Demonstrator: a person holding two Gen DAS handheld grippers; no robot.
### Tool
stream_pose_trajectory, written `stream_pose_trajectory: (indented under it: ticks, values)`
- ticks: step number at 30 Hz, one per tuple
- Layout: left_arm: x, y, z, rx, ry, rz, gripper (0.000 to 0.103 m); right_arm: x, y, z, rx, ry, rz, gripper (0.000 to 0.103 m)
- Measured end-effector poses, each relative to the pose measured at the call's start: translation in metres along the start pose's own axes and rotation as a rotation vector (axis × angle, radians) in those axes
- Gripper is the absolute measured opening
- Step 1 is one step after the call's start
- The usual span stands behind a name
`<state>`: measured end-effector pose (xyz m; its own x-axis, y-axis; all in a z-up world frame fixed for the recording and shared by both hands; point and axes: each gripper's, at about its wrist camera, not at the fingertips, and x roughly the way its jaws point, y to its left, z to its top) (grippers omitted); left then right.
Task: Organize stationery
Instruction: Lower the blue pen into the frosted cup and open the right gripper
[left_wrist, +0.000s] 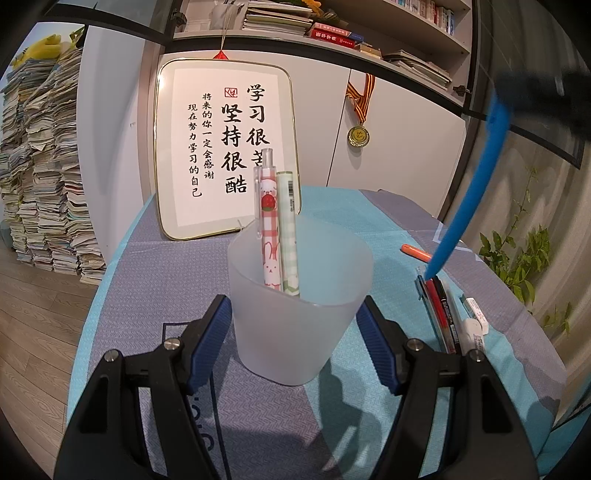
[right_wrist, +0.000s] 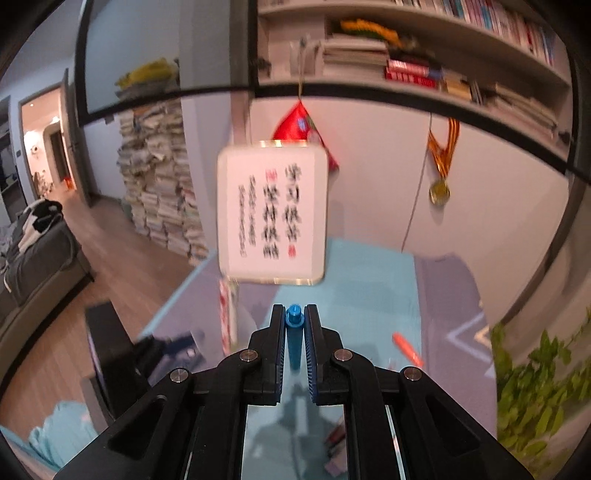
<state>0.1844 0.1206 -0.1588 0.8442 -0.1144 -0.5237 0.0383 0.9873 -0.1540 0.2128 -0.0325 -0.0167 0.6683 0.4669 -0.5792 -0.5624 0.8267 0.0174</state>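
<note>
While the cup (left_wrist: 299, 295) is clamped by the left hand-held gripper (left_wrist: 295, 343) on the surface (left_wrist: 155, 280), a blue pen (left_wrist: 469, 199) is held pinched in the right hand-held gripper (right_wrist: 294, 325), aloft at the cup's 2 o'clock. Step judged: transfer. Next: tip aligned over the rim, lowered beside two pens (left_wrist: 280, 229), released.

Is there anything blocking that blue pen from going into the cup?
Nothing visible does. The blue pen, clamped in the right gripper, hangs in the air to the right of the cup. The two pens inside lean at the back, leaving the front of the mouth free. The left gripper grips the cup's sides, below the rim.
</note>
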Motion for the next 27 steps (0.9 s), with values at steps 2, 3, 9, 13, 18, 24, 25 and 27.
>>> stream_pose_trajectory:
  ticks: [2,3,9,13,18,24,25,27]
  values:
    - [0.0,0.0,0.0,0.0,0.0,0.0,0.069,-0.003,0.006,0.008,-0.012,-0.024,0.01,0.011]
    - [0.0,0.0,0.0,0.0,0.0,0.0,0.069,-0.004,0.01,0.011,-0.016,-0.035,0.02,0.011]
    - [0.0,0.0,0.0,-0.001,0.0,0.0,0.069,-0.002,0.025,0.021,-0.02,-0.071,0.082,0.011]
    - [0.0,0.0,0.0,0.0,0.0,0.0,0.069,0.004,0.032,0.024,-0.036,-0.071,0.102,0.011]
    - [0.0,0.0,0.0,-0.001,0.0,0.0,0.069,0.023,0.032,0.02,-0.021,-0.018,0.121,0.011]
    - [0.0,0.0,0.0,0.001,-0.001,0.0,0.069,0.048,0.029,0.012,0.001,0.057,0.125,0.011]
    - [0.0,0.0,0.0,0.001,0.0,0.0,0.069,0.052,0.027,0.01,0.008,0.069,0.127,0.011]
    - [0.001,0.0,0.001,0.002,0.0,0.0,0.069,0.059,0.026,0.008,0.022,0.092,0.125,0.011]
